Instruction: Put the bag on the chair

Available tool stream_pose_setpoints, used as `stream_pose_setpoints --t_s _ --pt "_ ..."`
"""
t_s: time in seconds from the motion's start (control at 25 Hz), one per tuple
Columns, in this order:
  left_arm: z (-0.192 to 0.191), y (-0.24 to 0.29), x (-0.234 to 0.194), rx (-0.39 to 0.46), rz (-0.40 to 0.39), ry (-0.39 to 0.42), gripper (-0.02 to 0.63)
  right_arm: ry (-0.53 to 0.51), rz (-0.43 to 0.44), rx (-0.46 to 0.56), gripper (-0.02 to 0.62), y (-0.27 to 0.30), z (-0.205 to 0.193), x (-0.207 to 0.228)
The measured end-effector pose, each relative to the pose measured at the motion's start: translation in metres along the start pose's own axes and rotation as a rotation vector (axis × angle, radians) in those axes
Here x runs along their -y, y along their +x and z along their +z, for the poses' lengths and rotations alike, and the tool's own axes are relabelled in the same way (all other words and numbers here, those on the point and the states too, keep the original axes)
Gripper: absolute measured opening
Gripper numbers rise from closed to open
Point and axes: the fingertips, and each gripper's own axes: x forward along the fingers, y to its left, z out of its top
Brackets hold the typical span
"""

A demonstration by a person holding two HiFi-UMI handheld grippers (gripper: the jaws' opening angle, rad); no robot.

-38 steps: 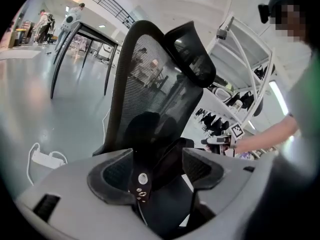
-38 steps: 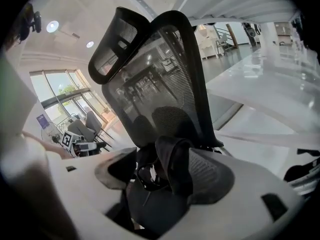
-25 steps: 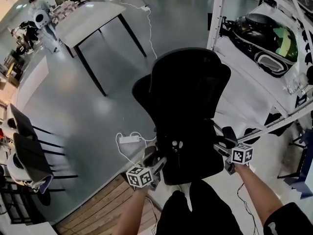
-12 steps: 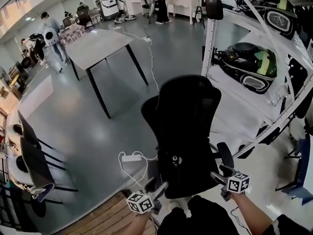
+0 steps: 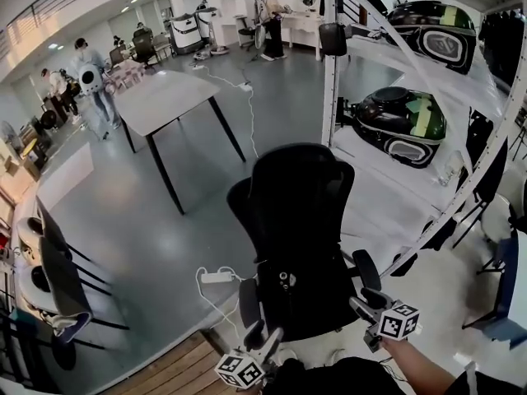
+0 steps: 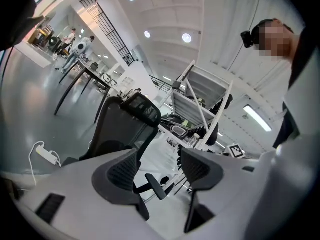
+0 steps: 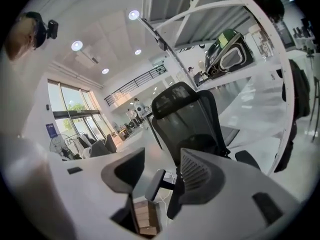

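A black mesh office chair (image 5: pixel 300 212) with a headrest stands in the middle of the grey floor, just beyond the two grippers. Low on it, between its two armrests, sits a black bulk (image 5: pixel 309 299) with a small pale round fitting near its left edge. Both gripper views show a dark rounded shape low against the mesh backrest. With black on black, I cannot tell whether this is the bag or part of the chair, and no view shows a bag anywhere else.

The left gripper (image 5: pixel 263 336) is at the near edge of the head view, close to the chair's left armrest (image 5: pixel 248 303). Its jaws are spread and grip nothing; only the distant chair shows through the gap. The right gripper (image 5: pixel 364 301) is just on the near side of the right armrest (image 5: pixel 366 270). Its jaws have just been closing but are still parted, with nothing between the pads, and one armrest shows well beyond them.

A white power strip (image 5: pixel 216 277) lies with its cable on the floor left of the chair. Near it, a strip of wooden flooring (image 5: pixel 173 364) begins. A grey table (image 5: pixel 165 97) on black legs stands far to the left. To the right is a white frame rack (image 5: pixel 333 81) holding a black and green shell-shaped case (image 5: pixel 399 118). People stand at the far side of the room, one (image 5: pixel 90 81) beside the table and another (image 5: pixel 273 6) at a far bench.
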Motion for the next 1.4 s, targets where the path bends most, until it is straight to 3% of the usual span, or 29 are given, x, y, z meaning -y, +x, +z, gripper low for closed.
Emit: stream_pose_setpoints --t_s 0.28,0.36,0.6,1.0,1.4 --pt "-0.016 0.012 0.072 0.098 0.047 0.026 0.191 -0.147 0.033 0.019 0.152 -0.06 0.013 0.004" --pt "-0.021 0.018 0.088 0.117 0.073 0.057 0.135 -0.153 0.039 0.042 0.103 -0.077 0.019 0.007" --pt "-0.041 0.042 0.117 0.1 0.145 0.123 0.02 -0.169 0.051 0.074 0.006 -0.103 0.036 0.028" --pt "-0.036 0.067 0.147 0.115 0.164 0.188 0.011 -0.294 0.039 0.082 0.0 -0.106 0.06 0.038" --pt "-0.013 0.057 0.146 0.15 0.264 0.272 0.009 -0.38 0.015 0.115 0.0 -0.099 0.074 0.034"
